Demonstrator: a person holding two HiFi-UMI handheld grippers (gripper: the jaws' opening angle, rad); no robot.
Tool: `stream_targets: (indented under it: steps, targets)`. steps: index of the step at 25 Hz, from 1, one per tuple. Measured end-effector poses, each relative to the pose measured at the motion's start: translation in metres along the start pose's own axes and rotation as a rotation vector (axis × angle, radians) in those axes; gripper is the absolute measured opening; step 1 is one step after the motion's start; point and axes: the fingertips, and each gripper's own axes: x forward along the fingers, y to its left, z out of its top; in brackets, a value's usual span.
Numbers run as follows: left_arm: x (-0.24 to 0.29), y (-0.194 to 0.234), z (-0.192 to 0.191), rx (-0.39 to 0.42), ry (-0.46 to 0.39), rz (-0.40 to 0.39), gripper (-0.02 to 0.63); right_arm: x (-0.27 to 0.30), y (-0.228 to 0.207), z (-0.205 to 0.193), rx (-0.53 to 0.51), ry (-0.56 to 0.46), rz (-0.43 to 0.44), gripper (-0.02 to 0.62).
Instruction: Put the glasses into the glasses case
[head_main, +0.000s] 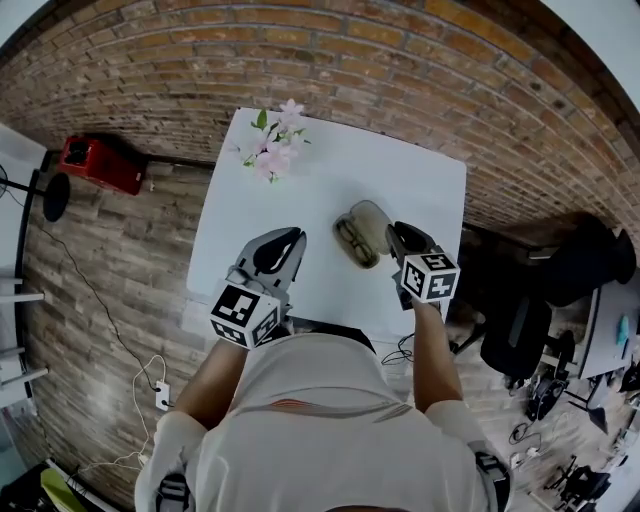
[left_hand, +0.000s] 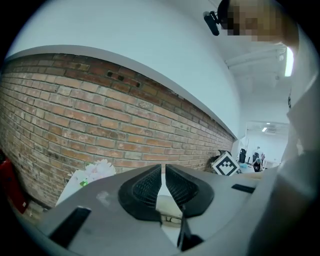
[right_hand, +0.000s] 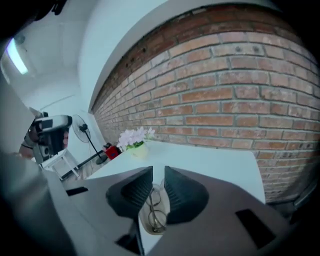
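Note:
A beige glasses case lies open on the white table, with the glasses resting in its lower half. In the right gripper view the glasses and case show below, through the gap of the jaws. My right gripper hovers just right of the case, raised above the table; its jaws stand slightly apart with nothing between them. To the case's left my left gripper is held up, jaws almost together and empty. Part of the case shows beneath them.
A pot of pink flowers stands at the table's far left corner. The brick wall runs behind the table. A red object lies on the floor at left, a dark office chair at right.

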Motion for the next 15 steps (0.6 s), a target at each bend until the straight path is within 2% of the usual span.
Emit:
stream_targets:
  steps: [5,10,15]
  targets:
    - [0.018,-0.016,0.013,0.003,-0.029,-0.063,0.034,-0.06,0.004,0.057,-0.015,-0.203,-0.031,0.054]
    - [0.037,-0.025,0.043,0.068,-0.08,-0.112,0.034,-0.131,0.02,0.121,-0.007,-0.484,-0.008,0.052]
    - [0.043,-0.033,0.078,0.143,-0.137,-0.117,0.034,-0.185,0.035,0.156,-0.107,-0.646,-0.059,0.051]
